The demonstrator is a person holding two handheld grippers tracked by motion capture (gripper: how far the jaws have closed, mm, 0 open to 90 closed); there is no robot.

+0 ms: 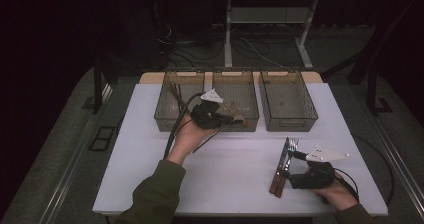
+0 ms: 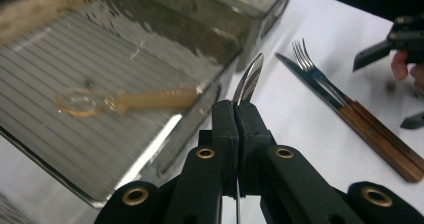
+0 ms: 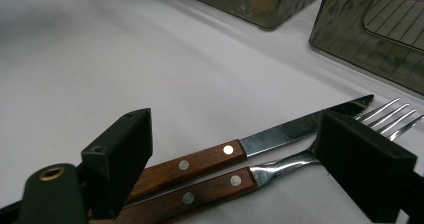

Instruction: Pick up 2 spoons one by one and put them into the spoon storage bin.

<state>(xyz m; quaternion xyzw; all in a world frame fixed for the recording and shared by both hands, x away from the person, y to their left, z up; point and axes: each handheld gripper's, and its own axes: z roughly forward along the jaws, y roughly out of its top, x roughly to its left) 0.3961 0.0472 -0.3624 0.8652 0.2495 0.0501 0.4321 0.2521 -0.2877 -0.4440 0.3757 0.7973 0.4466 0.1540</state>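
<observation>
My left gripper [image 2: 235,124] is clamped on a spoon [image 2: 248,79] above the middle bin [image 1: 235,100]; releasing it there seems next. My right gripper [image 3: 240,159], fingers apart, straddles the knife [image 3: 260,141] and fork [image 3: 300,156] on the table [image 1: 230,159].

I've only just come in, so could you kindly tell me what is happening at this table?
A person is sorting cutlery with a hand-held gripper in each hand. The left hand-held gripper is shut on a spoon, holding it at the near edge of the middle bin, which already holds a wooden-handled utensil. The right hand-held gripper is open, its jaws straddling a wooden-handled knife and fork lying side by side on the white table.
</observation>
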